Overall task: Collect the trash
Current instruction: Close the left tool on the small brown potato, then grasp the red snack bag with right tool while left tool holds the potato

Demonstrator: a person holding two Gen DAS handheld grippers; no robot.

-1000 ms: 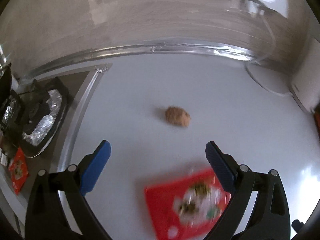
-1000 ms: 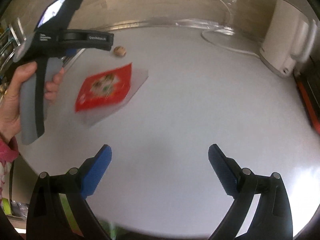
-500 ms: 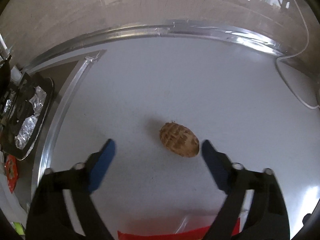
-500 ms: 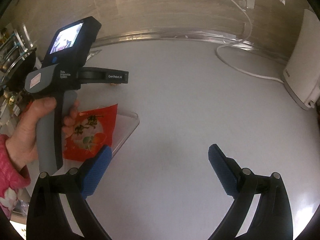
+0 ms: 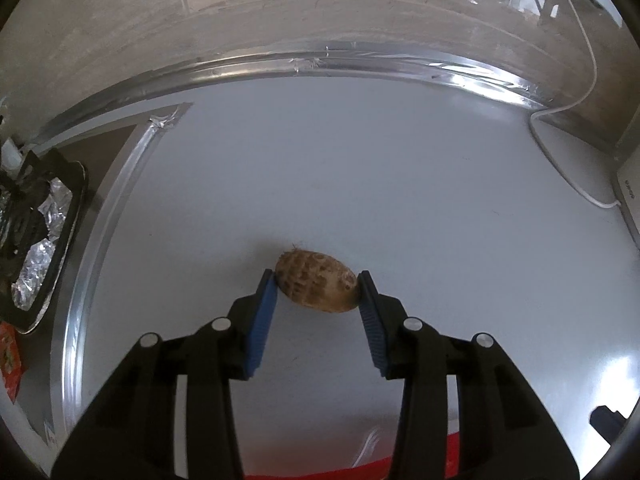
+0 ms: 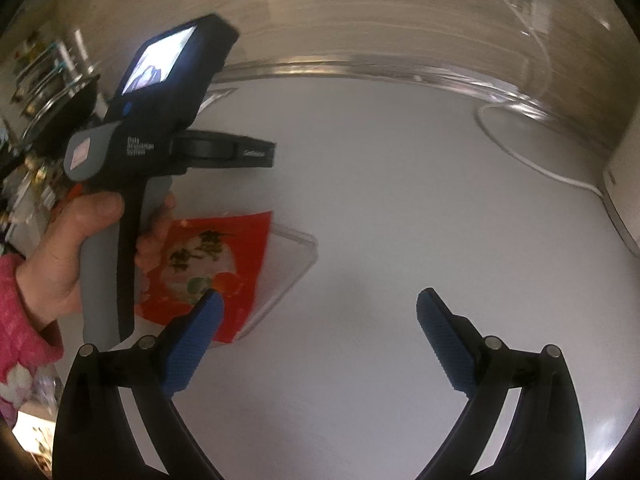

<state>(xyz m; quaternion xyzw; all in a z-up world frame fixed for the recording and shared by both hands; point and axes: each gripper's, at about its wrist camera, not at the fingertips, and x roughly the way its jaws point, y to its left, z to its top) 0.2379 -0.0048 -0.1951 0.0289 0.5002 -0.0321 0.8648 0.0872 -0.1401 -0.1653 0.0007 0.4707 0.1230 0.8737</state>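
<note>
A brown oval nut shell (image 5: pixel 316 282) lies on the white countertop (image 5: pixel 360 168). My left gripper (image 5: pixel 316 284) is shut on it, both blue pads touching its sides. A red snack wrapper (image 6: pixel 212 264) with a clear plastic edge lies flat on the counter; its top edge shows at the bottom of the left wrist view (image 5: pixel 348 474). My right gripper (image 6: pixel 320 308) is open and empty, its left finger just over the wrapper's lower corner. In the right wrist view, the left gripper's body and the hand holding it (image 6: pixel 132 168) cover the shell.
A foil-lined stove burner (image 5: pixel 36 236) sits at the far left beyond a metal strip. A white cable (image 6: pixel 532 160) runs to a white appliance (image 6: pixel 624 200) at the right. A foil-taped wall edge (image 5: pixel 320 64) borders the counter at the back.
My left gripper moved forward past the wrapper and closed its jaws on the nut shell. My right gripper moved closer to the red wrapper and stayed open.
</note>
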